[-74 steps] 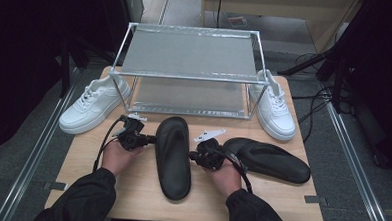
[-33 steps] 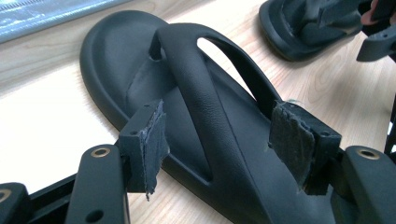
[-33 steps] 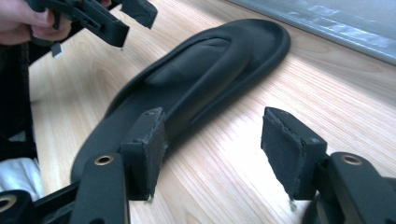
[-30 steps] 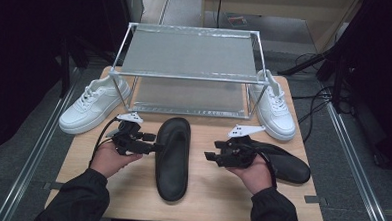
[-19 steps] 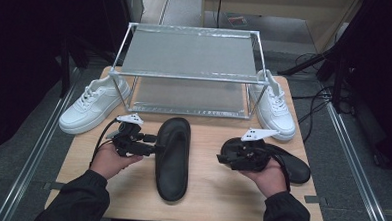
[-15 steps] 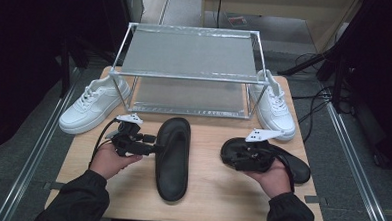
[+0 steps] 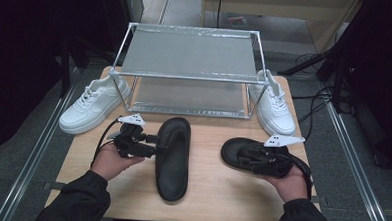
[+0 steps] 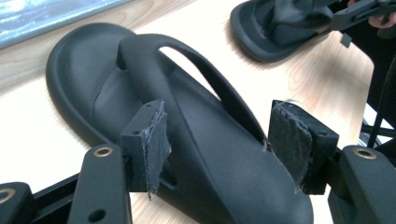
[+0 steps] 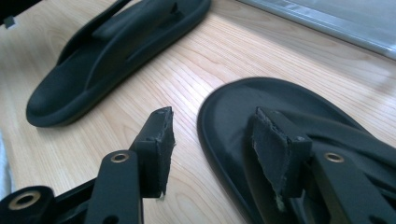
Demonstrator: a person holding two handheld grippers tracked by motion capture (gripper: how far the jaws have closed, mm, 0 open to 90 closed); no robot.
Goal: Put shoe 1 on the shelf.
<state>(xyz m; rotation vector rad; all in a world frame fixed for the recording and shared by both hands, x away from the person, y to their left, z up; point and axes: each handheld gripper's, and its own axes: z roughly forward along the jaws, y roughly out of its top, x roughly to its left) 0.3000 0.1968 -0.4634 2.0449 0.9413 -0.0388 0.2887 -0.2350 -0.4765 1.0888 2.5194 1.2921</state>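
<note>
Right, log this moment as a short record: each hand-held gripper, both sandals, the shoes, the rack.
left hand-held gripper: jaws open, astride the strap of the left sandal, pads not pressing
right hand-held gripper: jaws have just been closing, astride the rim of the right sandal, not yet pinched
white sneakers: one left of the rack, one right of it
rack: two metal shelves at the table's far side
table: light wood

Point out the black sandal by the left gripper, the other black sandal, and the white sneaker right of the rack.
left sandal [image 7: 172, 162], high view, middle of its footbed.
right sandal [image 7: 234, 153], high view, bare toe end.
right white sneaker [image 7: 274, 110], high view, laced upper.
</note>
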